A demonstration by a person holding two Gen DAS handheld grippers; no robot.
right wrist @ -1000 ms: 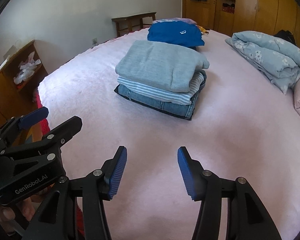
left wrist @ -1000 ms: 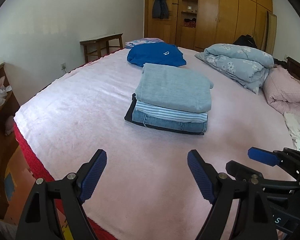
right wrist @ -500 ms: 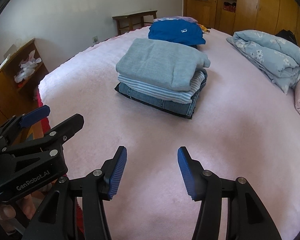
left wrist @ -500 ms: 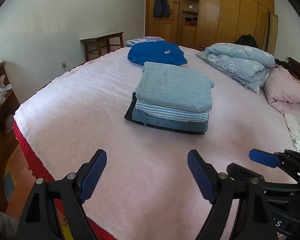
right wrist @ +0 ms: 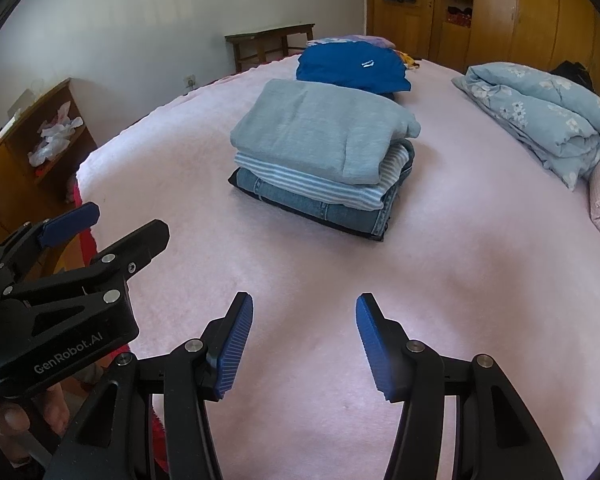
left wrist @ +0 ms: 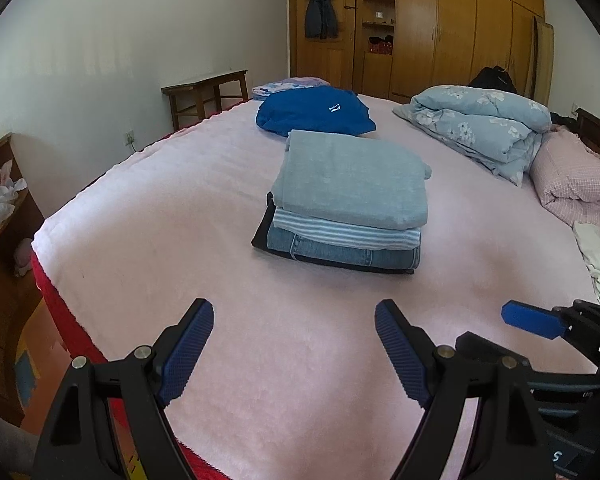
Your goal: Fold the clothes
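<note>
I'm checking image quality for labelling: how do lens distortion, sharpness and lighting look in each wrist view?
Left wrist view: strong fisheye bowing with dark corners, the folded grey top sharp in soft daylight. Right wrist view: same bowing, the pink bed cover evenly lit, no glare or blur.

My left wrist camera sits just behind the left gripper (left wrist: 294,346), low over the near edge of the pink bed (left wrist: 180,216), tilted down and facing the wooden wardrobe (left wrist: 460,28) at the top of the frame, with the right gripper (left wrist: 532,322) intruding at lower right. My right wrist camera rides behind the right gripper (right wrist: 304,338), a little nearer the folded stack (right wrist: 320,152), with the left gripper (right wrist: 100,236) at lower left. Both views share that stack (left wrist: 348,204) at centre, the blue garment (left wrist: 314,114) behind it and the floral duvet (left wrist: 484,124) at upper right
</note>
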